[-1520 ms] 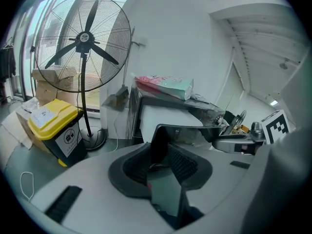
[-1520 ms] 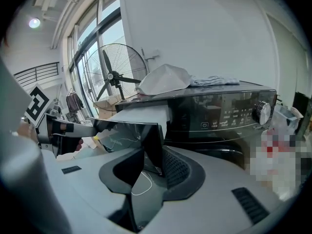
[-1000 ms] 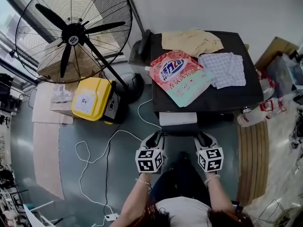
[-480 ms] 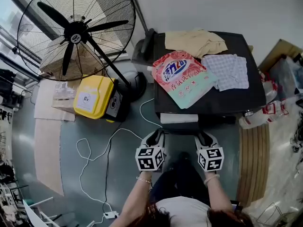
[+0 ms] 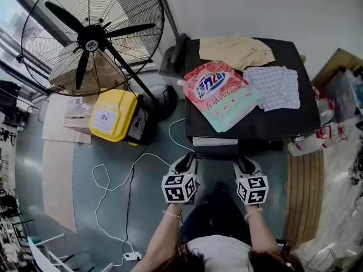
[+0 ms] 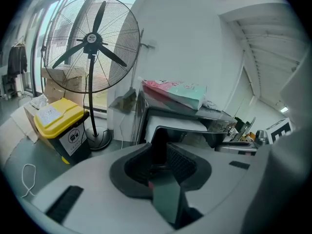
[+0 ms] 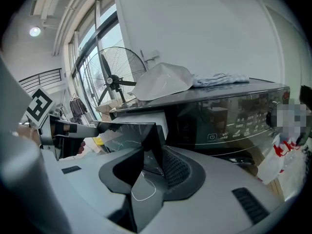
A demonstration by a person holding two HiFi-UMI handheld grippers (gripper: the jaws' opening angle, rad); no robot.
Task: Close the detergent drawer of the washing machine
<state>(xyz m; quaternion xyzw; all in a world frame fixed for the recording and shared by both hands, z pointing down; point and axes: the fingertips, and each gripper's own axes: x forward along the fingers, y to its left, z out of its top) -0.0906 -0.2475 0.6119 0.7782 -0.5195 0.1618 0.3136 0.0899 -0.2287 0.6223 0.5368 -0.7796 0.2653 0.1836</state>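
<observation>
A grey floor (image 5: 85,208) meets a plain white wall (image 5: 255,4). A tall black pedestal fan (image 5: 91,38) stands before bright, daylit windows (image 7: 87,43). Beside its base sits a yellow-lidded bin (image 5: 110,117). A white cable (image 5: 148,155) loops across the floor near flat cardboard sheets (image 5: 57,180).

A detergent bag (image 5: 222,94) and folded cloths (image 5: 276,87) lie on the washing machine (image 5: 286,123); left of it stand a bin (image 5: 110,116) and fan (image 5: 91,35).

We see our right gripper (image 7: 157,147), its dark jaws slightly apart around nothing, facing a glossy black washing machine (image 7: 234,116). Its white detergent drawer (image 7: 146,119) juts out at the left. On the machine's top lie a pale plastic pouch (image 7: 163,82), nearer the left edge, and a crumpled grey cloth (image 7: 219,78).
</observation>
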